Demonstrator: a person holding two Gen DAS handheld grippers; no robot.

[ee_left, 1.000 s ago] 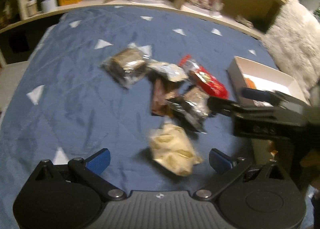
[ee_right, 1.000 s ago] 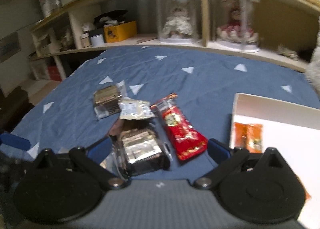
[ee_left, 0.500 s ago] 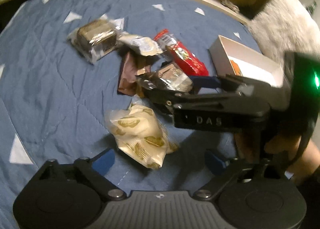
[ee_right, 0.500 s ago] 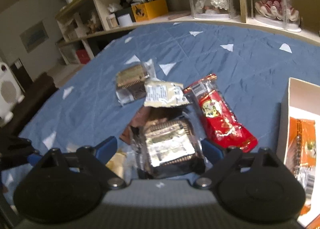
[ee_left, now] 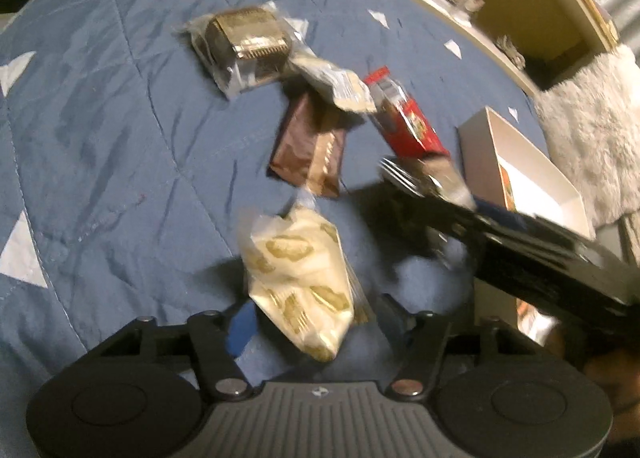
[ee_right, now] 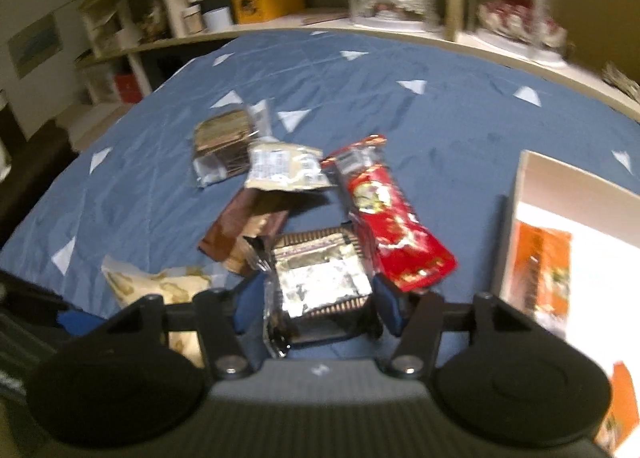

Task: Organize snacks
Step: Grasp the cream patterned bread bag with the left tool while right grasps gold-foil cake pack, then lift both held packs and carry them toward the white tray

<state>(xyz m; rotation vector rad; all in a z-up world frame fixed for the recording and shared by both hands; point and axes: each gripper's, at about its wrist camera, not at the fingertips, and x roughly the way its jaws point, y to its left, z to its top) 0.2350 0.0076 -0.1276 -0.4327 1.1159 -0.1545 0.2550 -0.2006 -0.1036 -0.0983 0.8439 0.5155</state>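
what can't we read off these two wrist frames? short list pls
- Left wrist: the right claw crosses the white box, hiding its near end. The snack in that claw shows only as a blurred sliver.
- Left wrist: motion blur makes it unclear whether the closing left claw is pressing the cream snack bag yet.
- Right wrist: the white box is cut off by the right edge and overexposed, so its contents beyond the orange packets are unreadable.
- Both views: package print is too blurred to read.

Left gripper (ee_left: 316, 318) points steeply down, jaws closing with a cream packet (ee_left: 298, 278) between them. Right gripper (ee_right: 316, 302) tilts down beside it, jaws closing around a silver packet (ee_right: 320, 282).
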